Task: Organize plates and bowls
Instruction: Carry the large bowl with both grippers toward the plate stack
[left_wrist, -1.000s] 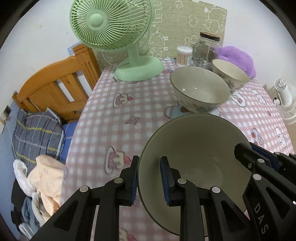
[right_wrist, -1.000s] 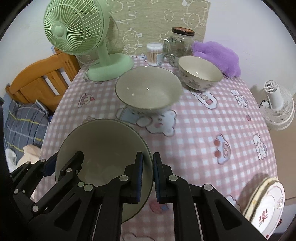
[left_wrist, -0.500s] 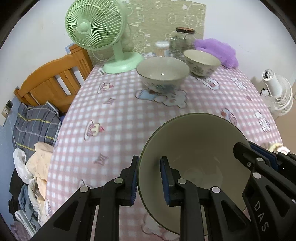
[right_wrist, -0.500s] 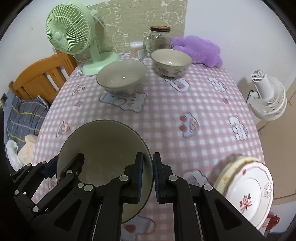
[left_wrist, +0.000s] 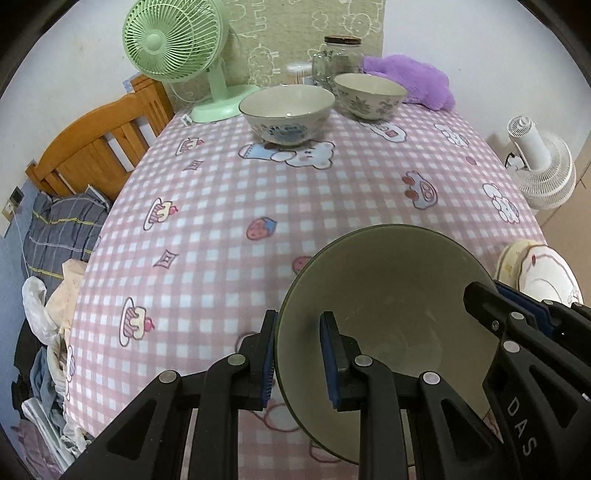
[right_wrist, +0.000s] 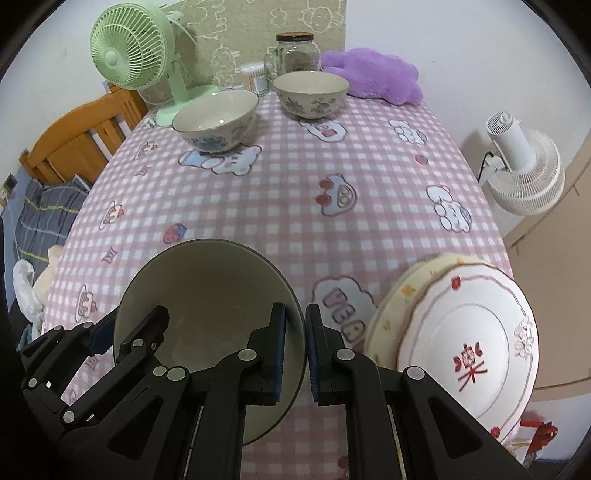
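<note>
Green bowl (left_wrist: 388, 295): hanging tilted over the near part of the table, gripped at two opposite spots on its rim, its pale inside empty and facing the cameras
Left gripper (left_wrist: 297, 356): clenching on the bowl's left rim, one blue pad outside the wall and one inside
Right gripper (right_wrist: 295, 350): clenching on the bowl's right rim, the rim running between its two blue pads; in the left wrist view it is showing as a black arm at the bowl's far right edge
Plates (right_wrist: 469, 354): sitting stacked at the near right edge of the table, just beside the held bowl; a white plate with a red mark and scalloped rim is lying on top of a cream one
Blue-patterned bowl (left_wrist: 287, 110): standing upright at the far end of the table, well apart from the held bowl
Smaller patterned bowl (left_wrist: 369, 94): standing upright just right of the blue-patterned one, the two close but whether touching I cannot tell
Tablecloth (left_wrist: 258, 192): covering the table, pink and white checks with cartoon prints
Green fan (left_wrist: 173, 40): standing at the far left corner, behind the bowls
Glass jar (left_wrist: 338, 59): standing at the back behind the smaller bowl
Purple plush (left_wrist: 410, 79): lying at the far right, beside the jar
White fan (right_wrist: 521, 170): standing off the table to the right
</note>
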